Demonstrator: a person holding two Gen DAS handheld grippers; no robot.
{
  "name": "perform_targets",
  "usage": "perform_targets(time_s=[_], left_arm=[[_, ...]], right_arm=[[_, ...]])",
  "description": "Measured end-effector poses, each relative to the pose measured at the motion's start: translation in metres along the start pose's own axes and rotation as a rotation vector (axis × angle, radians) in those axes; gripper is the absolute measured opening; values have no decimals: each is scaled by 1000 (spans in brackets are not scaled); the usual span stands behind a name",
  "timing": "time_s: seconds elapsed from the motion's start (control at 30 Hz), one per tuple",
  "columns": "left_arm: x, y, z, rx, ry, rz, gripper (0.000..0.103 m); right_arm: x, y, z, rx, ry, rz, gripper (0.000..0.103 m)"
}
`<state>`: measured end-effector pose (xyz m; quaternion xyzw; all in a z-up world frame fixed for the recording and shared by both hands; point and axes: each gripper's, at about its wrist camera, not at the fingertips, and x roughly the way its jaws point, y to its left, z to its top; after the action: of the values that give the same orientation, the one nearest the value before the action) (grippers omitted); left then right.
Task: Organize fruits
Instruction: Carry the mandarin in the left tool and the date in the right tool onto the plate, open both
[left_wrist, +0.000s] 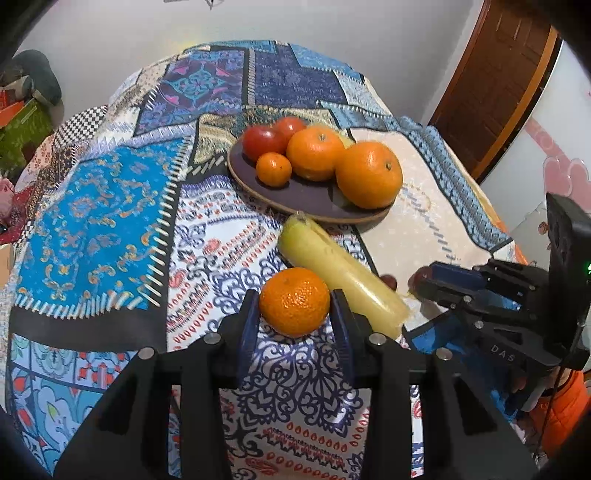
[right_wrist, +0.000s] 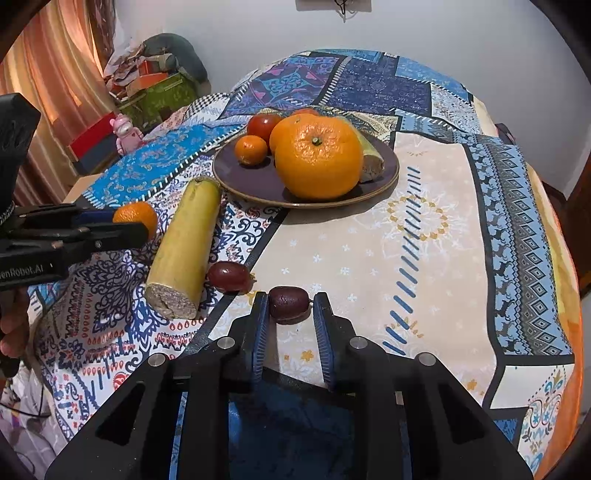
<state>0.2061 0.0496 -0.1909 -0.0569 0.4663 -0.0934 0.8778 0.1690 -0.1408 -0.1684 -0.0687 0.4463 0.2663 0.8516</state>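
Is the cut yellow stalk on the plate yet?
No, the stalk lies on the tablecloth beside the plate.

Patchwork-clothed table (right_wrist: 424, 240) bearing plate (right_wrist: 384, 184), sugarcane piece (right_wrist: 184, 240), dates (right_wrist: 229, 277).

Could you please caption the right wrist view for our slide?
Right gripper shut on a dark red date, with the plate of oranges beyond.

left gripper (left_wrist: 294, 308): black frame, blue ribbed pads, silver screws | right gripper (right_wrist: 289, 308): same build, white letters "DAS" on its side | sleeve (left_wrist: 565, 410): orange | cable (left_wrist: 550, 398): thin, dark
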Motion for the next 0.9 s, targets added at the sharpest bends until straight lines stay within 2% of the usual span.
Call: perform_targets(time_s=[0.4, 0.73, 0.9], left_arm=[[-16, -6, 41, 3, -90, -3, 38], [11, -5, 77, 7, -89, 4, 38], [32, -1, 92, 12, -70, 21, 38]], right_arm=[[-21, -13, 30, 17, -104, -46, 22], [-15, -41, 74, 33, -184, -113, 23], [3, -53, 94, 34, -172, -121, 23]])
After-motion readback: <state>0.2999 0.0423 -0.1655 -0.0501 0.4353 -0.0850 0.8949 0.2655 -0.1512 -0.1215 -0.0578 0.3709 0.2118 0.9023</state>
